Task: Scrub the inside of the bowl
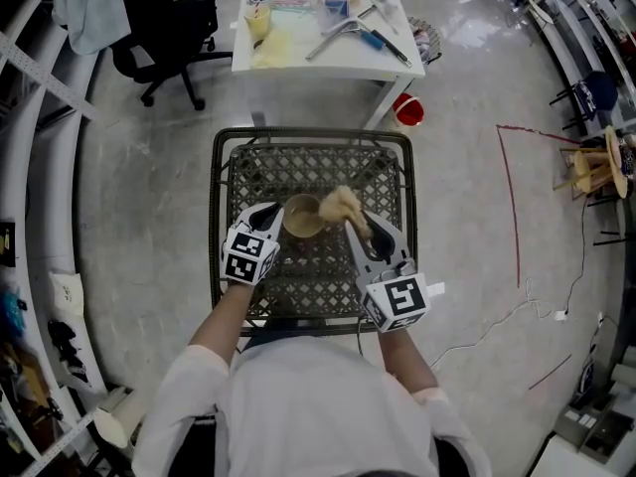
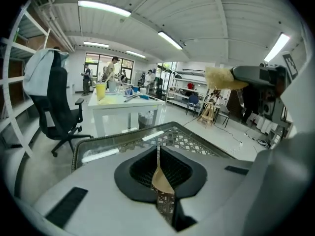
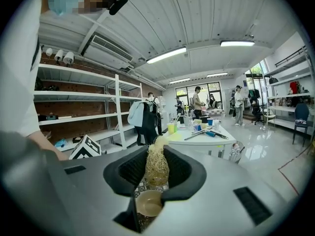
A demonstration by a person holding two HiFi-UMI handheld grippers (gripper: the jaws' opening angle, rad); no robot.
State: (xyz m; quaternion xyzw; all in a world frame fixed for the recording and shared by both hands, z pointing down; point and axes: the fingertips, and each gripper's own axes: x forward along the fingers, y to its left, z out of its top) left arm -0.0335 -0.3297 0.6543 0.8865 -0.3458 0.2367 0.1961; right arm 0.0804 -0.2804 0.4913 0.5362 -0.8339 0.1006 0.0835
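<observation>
My left tool (image 1: 279, 219) is pinching the bowl (image 1: 301, 217) by its rim over the lattice surface (image 1: 227, 177) — my right tool (image 1: 354, 229) is gripping the fibrous scrubber (image 1: 338, 204) just above the bowl.

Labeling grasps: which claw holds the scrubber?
The right claw, shut on the straw-coloured scrubber; the left claw pinches the rim of the bowl instead.
</observation>
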